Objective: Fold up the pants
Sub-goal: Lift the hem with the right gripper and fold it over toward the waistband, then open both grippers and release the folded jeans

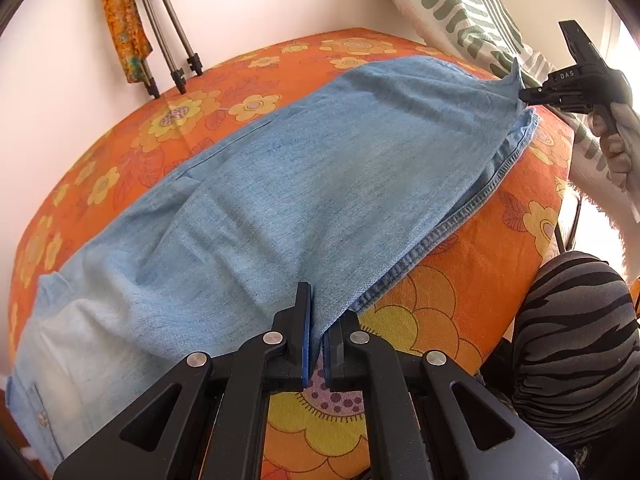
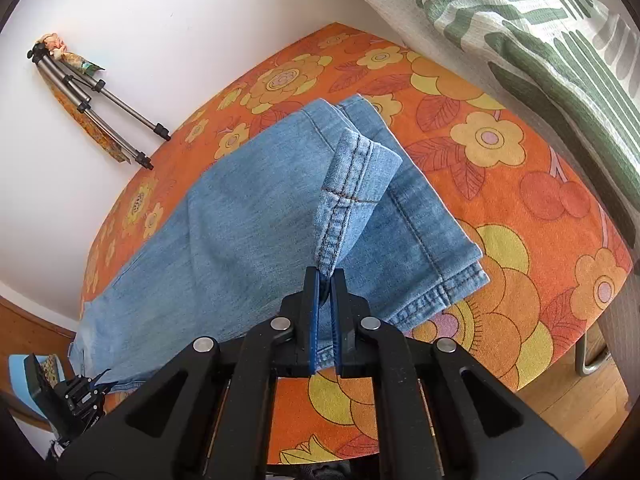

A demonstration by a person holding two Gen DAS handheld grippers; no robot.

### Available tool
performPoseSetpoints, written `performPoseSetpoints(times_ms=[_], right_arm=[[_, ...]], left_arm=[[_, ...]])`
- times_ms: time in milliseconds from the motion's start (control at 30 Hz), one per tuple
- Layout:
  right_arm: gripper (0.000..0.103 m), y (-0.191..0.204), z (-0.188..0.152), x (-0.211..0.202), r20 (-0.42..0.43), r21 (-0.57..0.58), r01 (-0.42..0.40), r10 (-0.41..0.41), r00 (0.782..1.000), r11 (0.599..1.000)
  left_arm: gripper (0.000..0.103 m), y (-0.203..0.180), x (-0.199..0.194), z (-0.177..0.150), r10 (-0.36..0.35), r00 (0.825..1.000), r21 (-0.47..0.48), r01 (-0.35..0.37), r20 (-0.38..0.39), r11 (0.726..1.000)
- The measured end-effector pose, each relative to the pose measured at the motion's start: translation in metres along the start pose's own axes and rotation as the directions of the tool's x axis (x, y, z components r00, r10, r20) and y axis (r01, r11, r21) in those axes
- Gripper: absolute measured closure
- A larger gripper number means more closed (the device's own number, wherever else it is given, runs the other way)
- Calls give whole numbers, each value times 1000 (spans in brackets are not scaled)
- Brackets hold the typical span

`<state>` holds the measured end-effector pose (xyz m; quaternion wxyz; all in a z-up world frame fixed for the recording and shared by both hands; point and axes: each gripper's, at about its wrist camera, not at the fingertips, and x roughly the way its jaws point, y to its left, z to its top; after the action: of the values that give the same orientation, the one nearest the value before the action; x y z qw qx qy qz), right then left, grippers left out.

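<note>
The black tongs (image 1: 316, 320) have blue-lined fingers, silver round screws and white "DAS" lettering; the person's leg (image 1: 576, 344) wears grey, black-striped fabric.

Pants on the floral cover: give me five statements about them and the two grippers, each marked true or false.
1. The left gripper is shut on the pants. True.
2. The right gripper hangs open above the denim. False: it is shut on a stitched hem corner, lifted off the cover.
3. The pants lie on a bare wooden floor. False: they lie on an orange cover with yellow flowers.
4. A tripod leans against the white wall. True.
5. The pants are dark black denim. False: they are light blue denim.
</note>
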<state>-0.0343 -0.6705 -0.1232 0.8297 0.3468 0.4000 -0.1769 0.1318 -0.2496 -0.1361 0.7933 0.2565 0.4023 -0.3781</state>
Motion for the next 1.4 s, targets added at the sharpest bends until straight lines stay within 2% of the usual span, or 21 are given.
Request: performPoseSetpoints(times_ms=[300, 400, 500, 567, 700, 767, 800, 900, 1000, 1233, 1267, 1333, 1400], right_arm=[[98, -8, -19, 4, -43, -48, 45, -47, 998, 998], [92, -9, -21, 4, -76, -86, 90, -97, 992, 992], [89, -16, -22, -4, -81, -123, 162, -172, 982, 979], [88, -24, -21, -15, -72, -116, 161, -170, 983, 980], [85, -32, -7, -43, -14, -111, 144, -146, 989, 983], [69, -32, 5, -54, 20, -115, 119, -118, 993, 986], [65, -30, 11, -58, 40, -123, 110, -105, 994, 986], [62, -17, 30, -63, 94, -168, 91, -76, 993, 982], [62, -4, 51, -57, 119, -213, 92, -68, 991, 973], [62, 24, 98, -5, 56, -303, 45, -29, 998, 952], [62, 28, 106, 5, 48, -315, 49, -35, 998, 948], [62, 32, 121, 26, 21, -325, 57, -53, 998, 944], [61, 31, 137, 48, -14, -304, 39, -46, 999, 952]], left_arm=[[100, 1, 3, -5, -29, 999, -26, 28, -16, 999], [99, 2, 1, -5, -56, 998, -41, 55, -21, 998], [87, 8, -6, -6, -105, 994, -76, 103, -29, 992], [79, 13, -16, -9, -128, 992, -102, 126, -13, 987], [77, 22, -37, -12, -125, 992, -114, 125, 11, 986], [77, 32, -46, -10, -120, 992, -143, 123, 28, 982], [77, 38, -49, -7, -119, 992, -158, 123, 36, 980], [76, 53, -52, 2, -68, 996, -177, 77, 55, 981], [76, 72, -45, 13, -47, 997, -221, 60, 61, 974], [75, 104, -14, 33, -39, 999, -307, 49, 38, 950], [67, 108, -10, 36, -41, 999, -318, 50, 35, 947], [58, 114, -1, 40, -53, 998, -347, 62, 35, 936], [58, 119, 8, 43, -63, 998, -366, 68, 25, 928]])
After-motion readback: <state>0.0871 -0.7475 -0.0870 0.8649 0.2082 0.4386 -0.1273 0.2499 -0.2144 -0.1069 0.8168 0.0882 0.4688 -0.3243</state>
